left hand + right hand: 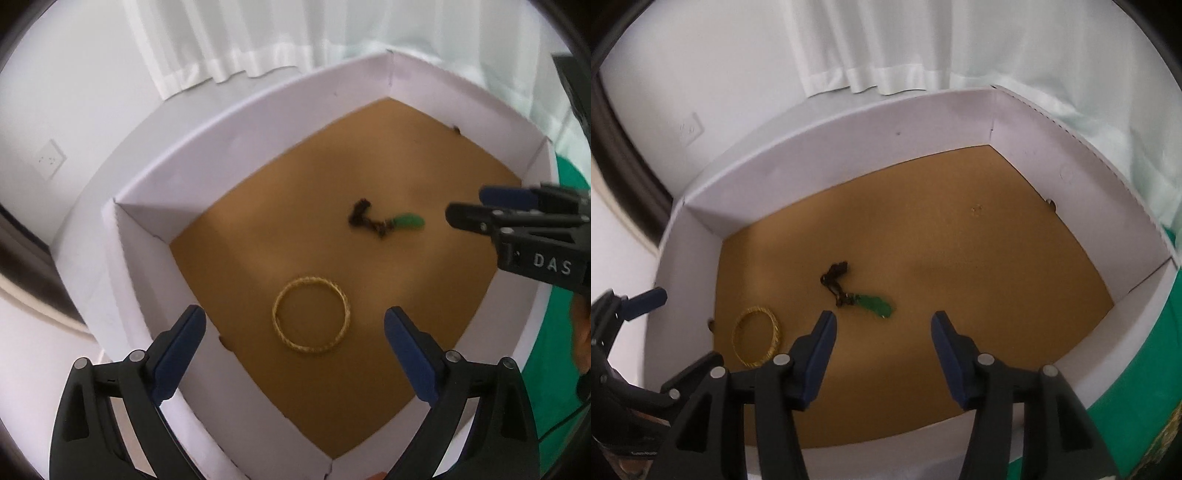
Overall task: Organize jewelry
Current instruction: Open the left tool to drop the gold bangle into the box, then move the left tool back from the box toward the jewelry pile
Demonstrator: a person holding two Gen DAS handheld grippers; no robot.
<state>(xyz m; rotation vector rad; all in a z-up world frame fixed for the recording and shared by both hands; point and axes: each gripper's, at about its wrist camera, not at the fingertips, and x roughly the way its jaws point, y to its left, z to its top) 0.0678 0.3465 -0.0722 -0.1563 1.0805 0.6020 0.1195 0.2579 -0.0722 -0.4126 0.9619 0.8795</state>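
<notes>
A: What does the left wrist view give that the right one lacks?

B: It looks down on the gold bangle (311,314) as a full ring between the spread left tongs (293,325), which hold nothing. The right wrist view sees that bangle (756,336) foreshortened, at the box's left edge, with only one blue finger of the left tongs (646,300) showing at the far left. The right view alone shows the right tongs (883,325) spread and empty; in the left view the right tongs (467,205) enter side-on from the right, and their gap cannot be told there.

A: And the container?

B: A white-walled cardboard box (236,147) with a brown floor. The bangle lies near its left wall; the green pendant on a dark cord (388,223) lies toward the middle, apart from the bangle.

A: The room?

B: White curtain (886,44) behind, a wall socket (51,158) left, green cloth (1145,387) under the box at right.
</notes>
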